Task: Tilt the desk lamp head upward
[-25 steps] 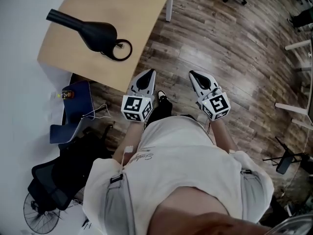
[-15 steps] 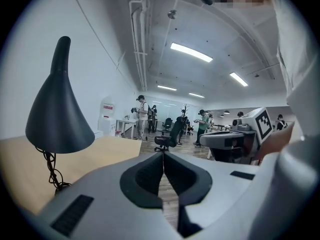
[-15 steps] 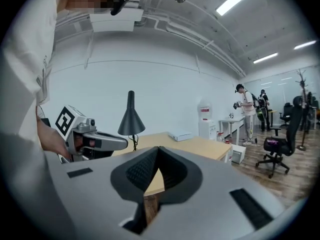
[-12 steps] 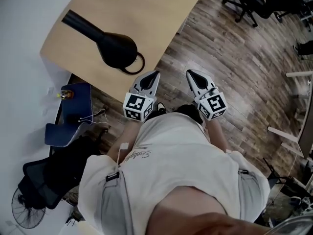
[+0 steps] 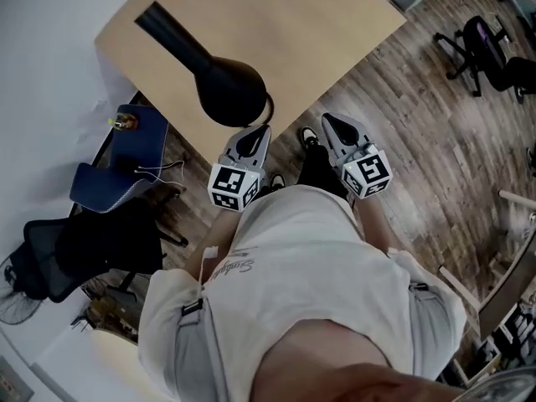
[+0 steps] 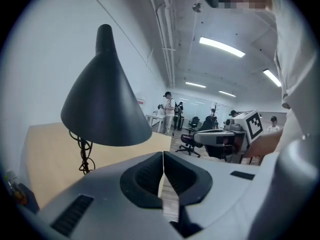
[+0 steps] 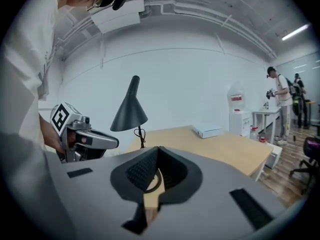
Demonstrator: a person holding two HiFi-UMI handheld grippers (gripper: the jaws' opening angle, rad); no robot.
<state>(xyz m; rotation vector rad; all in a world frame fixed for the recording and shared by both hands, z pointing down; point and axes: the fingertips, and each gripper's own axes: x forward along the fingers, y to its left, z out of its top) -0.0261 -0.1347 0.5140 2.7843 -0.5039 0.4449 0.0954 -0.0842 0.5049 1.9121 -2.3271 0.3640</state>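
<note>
1. Head view: evenly bright, diffuse light, faint shadows. Out of focus at the 6 o'clock edge.
2. Both gripper views: fisheye bowing, black vignette all round.
3. Left gripper view: ceiling strip lights glare at 1 o'clock. The lamp head reads dark against a bright wall.

The desk lamp is matte black, with a cone-shaped head that narrows to a slim neck on top. Its wide mouth faces down toward the wooden desk. It stands near the desk's front edge, with a dark cable looped around the thin stem beneath the head.
</note>
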